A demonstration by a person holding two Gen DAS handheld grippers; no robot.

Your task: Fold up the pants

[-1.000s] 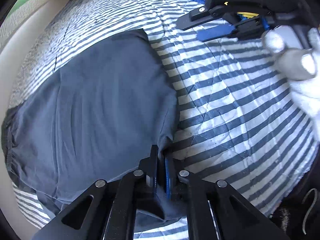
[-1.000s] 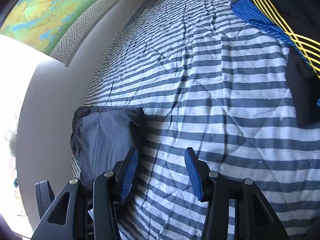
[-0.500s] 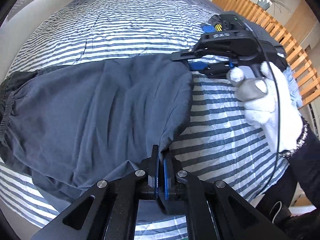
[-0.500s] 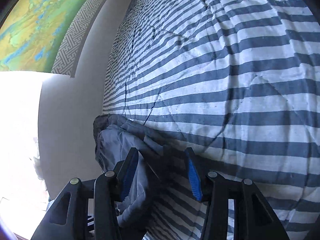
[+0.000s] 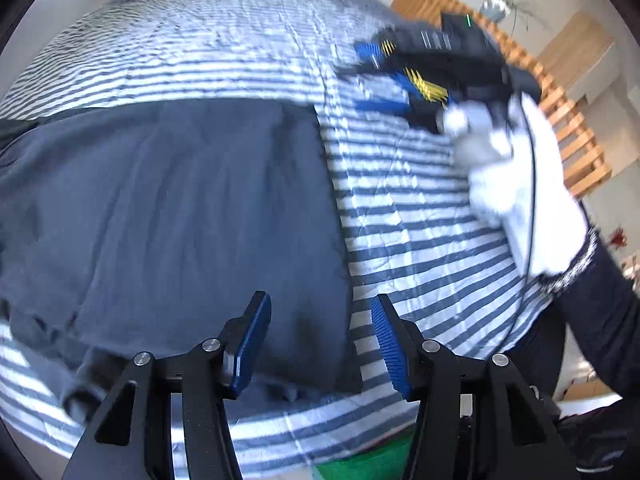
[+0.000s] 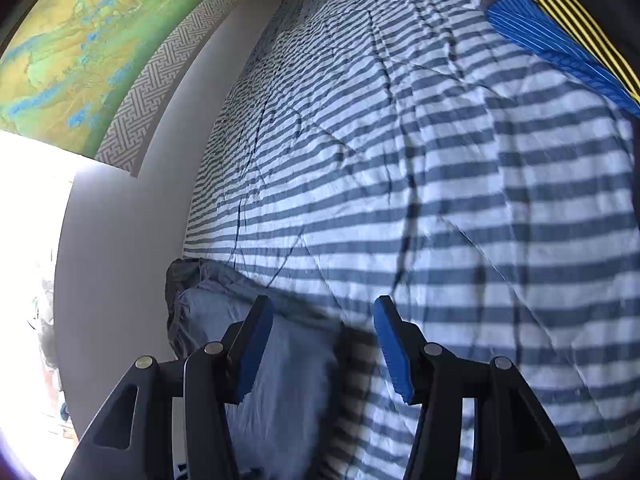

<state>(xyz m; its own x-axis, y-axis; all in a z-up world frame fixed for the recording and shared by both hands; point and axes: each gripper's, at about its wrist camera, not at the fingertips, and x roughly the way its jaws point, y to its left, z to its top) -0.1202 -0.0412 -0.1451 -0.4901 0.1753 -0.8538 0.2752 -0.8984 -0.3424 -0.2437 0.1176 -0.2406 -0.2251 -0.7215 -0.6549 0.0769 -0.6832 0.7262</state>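
The left gripper [image 5: 320,340] jaws have just sprung half open, releasing the pants [image 5: 180,220] folded on the bed [image 5: 400,220]; the right gripper [image 6: 322,344] jaws, reopening, hold nothing.

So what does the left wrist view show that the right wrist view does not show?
Only the left wrist view shows the white-gloved hand carrying the right gripper, the wooden slatted frame beside the bed, and the whole flat spread of the dark grey pants. Only the right wrist view shows the green and yellow wall picture and the bright window. Both show the pants, the blue-and-white striped bed cover and the blue and yellow striped cloth. Both grippers' jaws have just been opening; the left gripper stands open above the pants' edge.
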